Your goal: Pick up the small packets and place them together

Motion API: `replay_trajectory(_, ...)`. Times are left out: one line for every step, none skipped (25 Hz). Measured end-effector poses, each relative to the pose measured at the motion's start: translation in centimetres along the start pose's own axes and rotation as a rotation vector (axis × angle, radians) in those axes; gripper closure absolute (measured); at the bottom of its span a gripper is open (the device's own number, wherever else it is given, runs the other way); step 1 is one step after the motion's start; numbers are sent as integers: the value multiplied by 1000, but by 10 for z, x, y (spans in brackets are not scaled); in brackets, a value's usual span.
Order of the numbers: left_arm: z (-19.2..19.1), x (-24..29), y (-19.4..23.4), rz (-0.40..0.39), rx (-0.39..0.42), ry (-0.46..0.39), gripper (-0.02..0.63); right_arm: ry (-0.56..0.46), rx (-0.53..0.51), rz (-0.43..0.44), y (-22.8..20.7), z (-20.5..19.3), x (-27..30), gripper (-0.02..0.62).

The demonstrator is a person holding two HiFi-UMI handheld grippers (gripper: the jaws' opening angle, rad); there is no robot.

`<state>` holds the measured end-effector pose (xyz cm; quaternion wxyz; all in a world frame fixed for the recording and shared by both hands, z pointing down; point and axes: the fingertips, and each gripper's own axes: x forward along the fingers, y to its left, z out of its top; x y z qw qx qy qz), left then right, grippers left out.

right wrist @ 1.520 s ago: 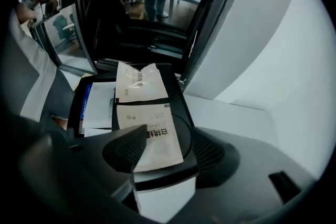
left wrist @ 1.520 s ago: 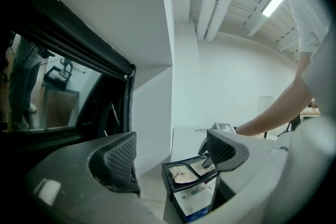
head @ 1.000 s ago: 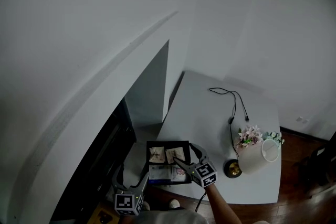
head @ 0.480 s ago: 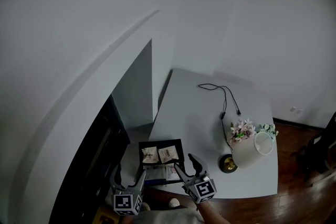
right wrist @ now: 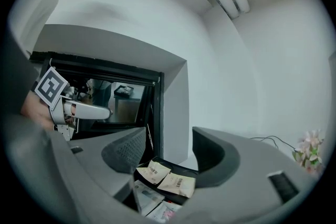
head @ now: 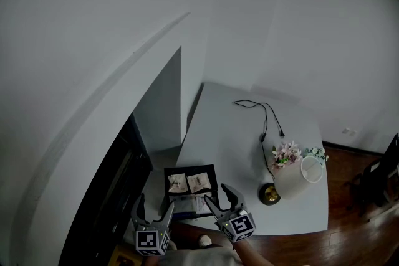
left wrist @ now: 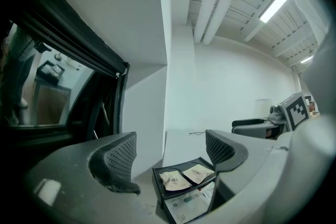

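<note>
A pale grey-white tabletop (head: 230, 134) fills the lower middle of the head view. A thin black cable (head: 269, 114) loops across its far part and runs down toward the lower right. There, a small bunch of pink and white flowers (head: 285, 154) sits just beside a white cone-shaped vessel (head: 298, 179), and a small round dark object with a gold centre (head: 270, 195) lies at that vessel's lower left. Dark brown wooden flooring (head: 349, 227) shows in the bottom right corner. A black window frame (head: 118, 184) runs along the lower left.
</note>
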<state>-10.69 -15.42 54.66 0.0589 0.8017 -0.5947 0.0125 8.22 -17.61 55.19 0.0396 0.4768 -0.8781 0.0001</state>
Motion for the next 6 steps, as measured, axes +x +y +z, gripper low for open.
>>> replay_trajectory(0,-1,0,0,-3,-1,202,4,-3,3,2,0,0,304)
replay_trajectory(0,-2,1,1,-4,-2,202,7,-8,6,3,1,0,304)
replay_trajectory(0,-3,1,1,-4,-3,202,9,-15,7,5,2,0,304)
replay_trajectory(1,-4,1,0,-2,-5,202,9,-20,9,6,3,0,304)
replay_trajectory(1,-5,2,-1,0,-6,202,9,-23,10,8,4,0,304)
replay_trajectory(2,-6,2,-1,3,-7,202,9,-26,11,9,5,0,304)
